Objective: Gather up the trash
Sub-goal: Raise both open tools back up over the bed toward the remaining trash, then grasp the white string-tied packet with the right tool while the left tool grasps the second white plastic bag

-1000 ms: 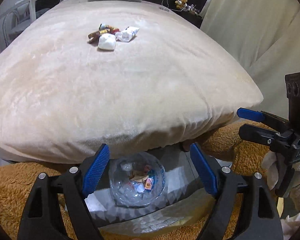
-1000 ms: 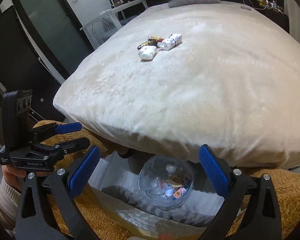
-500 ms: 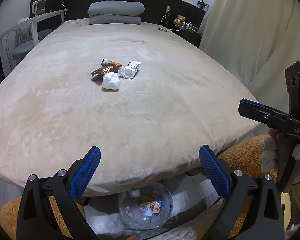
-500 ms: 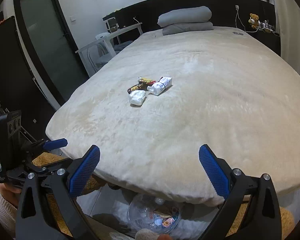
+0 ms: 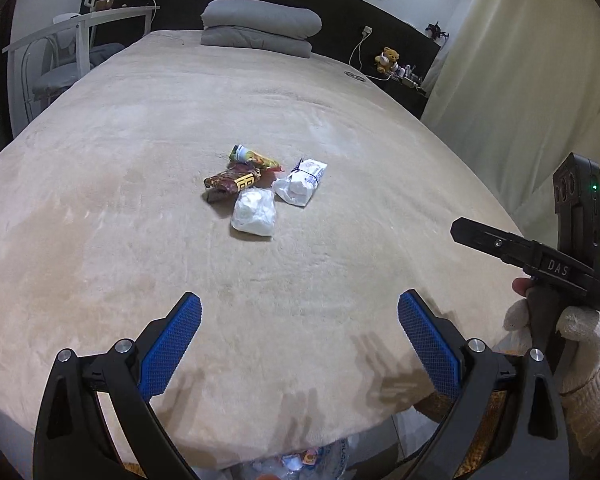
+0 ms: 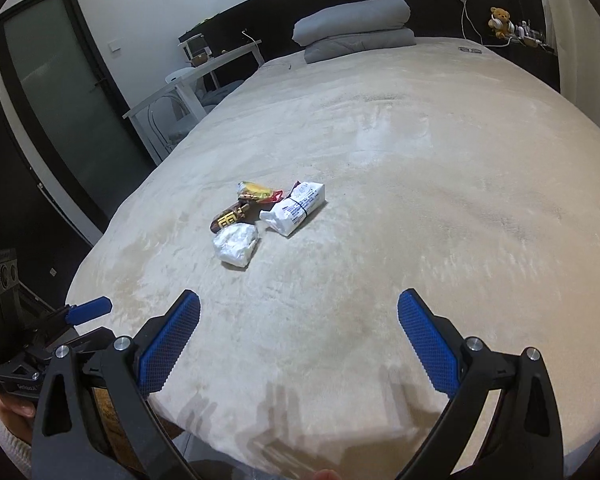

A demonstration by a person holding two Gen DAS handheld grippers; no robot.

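A small heap of trash lies mid-bed on the beige blanket (image 5: 140,240): a crumpled white wad (image 5: 255,212) (image 6: 237,244), a white packet with blue print (image 5: 300,182) (image 6: 294,208), a brown and gold wrapper (image 5: 232,182) (image 6: 230,218) and a yellow and red wrapper (image 5: 254,157) (image 6: 258,192). My left gripper (image 5: 299,330) stands open over the bed's near edge, well short of the heap, with nothing between its fingers. My right gripper (image 6: 299,330) is open and empty too, equally far from the heap. A clear bag of trash (image 5: 300,466) peeks out below the bed edge.
A folded grey duvet (image 5: 260,26) lies at the head of the bed against the dark headboard. A white desk and chair (image 6: 188,92) stand left of the bed, a curtain (image 5: 520,80) on the right. A gloved hand (image 5: 572,344) holds the other gripper.
Both grippers have risen and moved forward from above the clear bag by the bed's foot to over the bed's near edge. The bag has dropped almost out of view. The left jaws widened.
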